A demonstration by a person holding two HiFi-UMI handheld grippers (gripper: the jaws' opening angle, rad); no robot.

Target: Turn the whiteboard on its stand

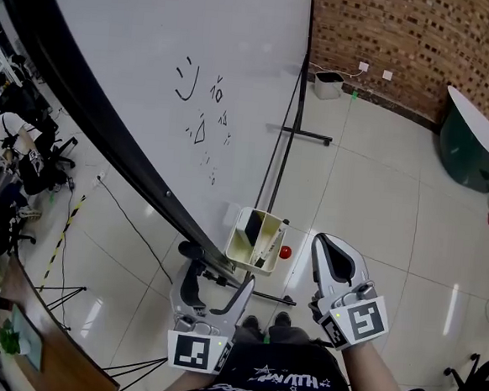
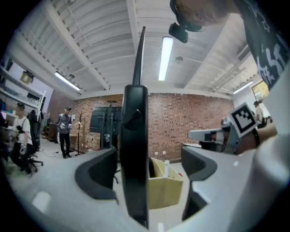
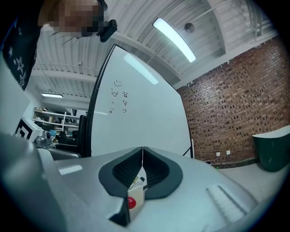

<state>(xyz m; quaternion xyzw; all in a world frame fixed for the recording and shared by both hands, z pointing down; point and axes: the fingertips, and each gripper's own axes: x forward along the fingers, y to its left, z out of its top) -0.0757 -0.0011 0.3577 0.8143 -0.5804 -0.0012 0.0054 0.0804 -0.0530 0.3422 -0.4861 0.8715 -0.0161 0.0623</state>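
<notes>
Now, nearby: cream tray (image 1: 254,238) just right of your left gripper (image 1: 221,277).
Whiteboard (image 1: 153,74): tilted, scribbled.
Left gripper: open astride black frame (image 2: 135,149).
Right gripper (image 1: 331,250): closed, empty.

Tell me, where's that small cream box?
In the head view, the cream box sits centre frame against the whiteboard's lower edge, with a red ball just to its right.

Tilted black-framed whiteboard (image 1: 137,64) on stand (image 1: 308,136)

Glossy white whiteboard (image 1: 153,74) in matt black frame (image 1: 83,106), rough brick wall (image 1: 409,35), shiny tiled floor (image 1: 379,201).
</notes>
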